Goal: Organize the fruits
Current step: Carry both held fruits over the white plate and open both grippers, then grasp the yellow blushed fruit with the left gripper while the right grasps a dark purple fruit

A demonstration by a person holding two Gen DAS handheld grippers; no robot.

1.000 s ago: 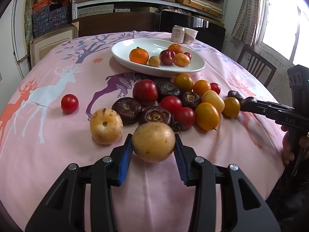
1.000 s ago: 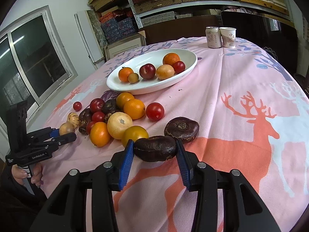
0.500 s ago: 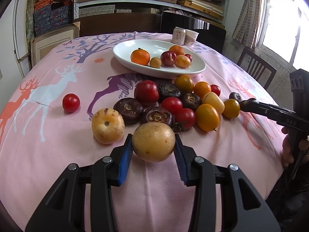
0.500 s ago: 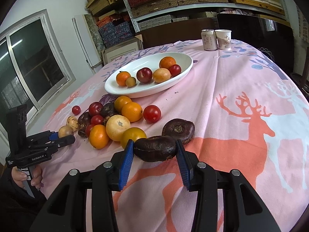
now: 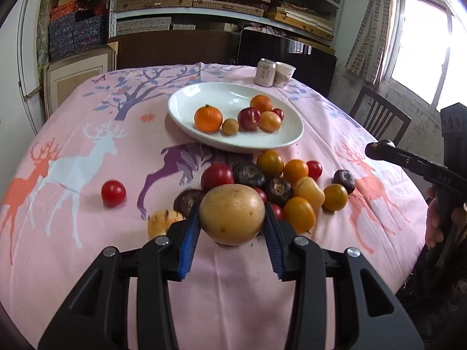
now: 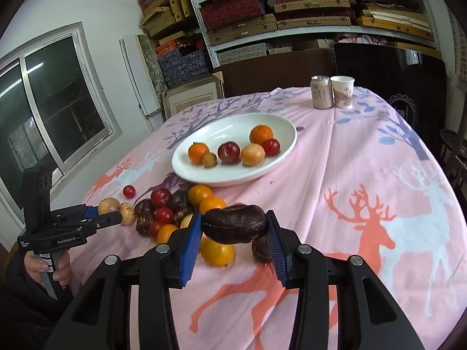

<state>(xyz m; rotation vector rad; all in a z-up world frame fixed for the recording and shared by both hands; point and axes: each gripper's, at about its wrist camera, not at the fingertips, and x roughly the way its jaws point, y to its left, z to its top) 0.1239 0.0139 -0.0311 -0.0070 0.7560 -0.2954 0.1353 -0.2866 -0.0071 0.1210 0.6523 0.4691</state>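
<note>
the left claw (image 5: 232, 227) gripped a round yellow fruit (image 5: 232, 214) and the right claw (image 6: 233, 233) a wrinkled dark fruit (image 6: 235, 223), both above the pile, either liable to slip short of the white dish (image 5: 186, 102) ahead.

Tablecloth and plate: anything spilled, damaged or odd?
Nothing spilled or broken. Only oddity: the white plate holds six fruits while most lie heaped on the pink tablecloth beside it, and one red tomato sits apart.

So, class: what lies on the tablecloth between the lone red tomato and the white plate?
Nothing: in the left wrist view, only bare printed tablecloth separates the lone red tomato from the white plate.
</note>
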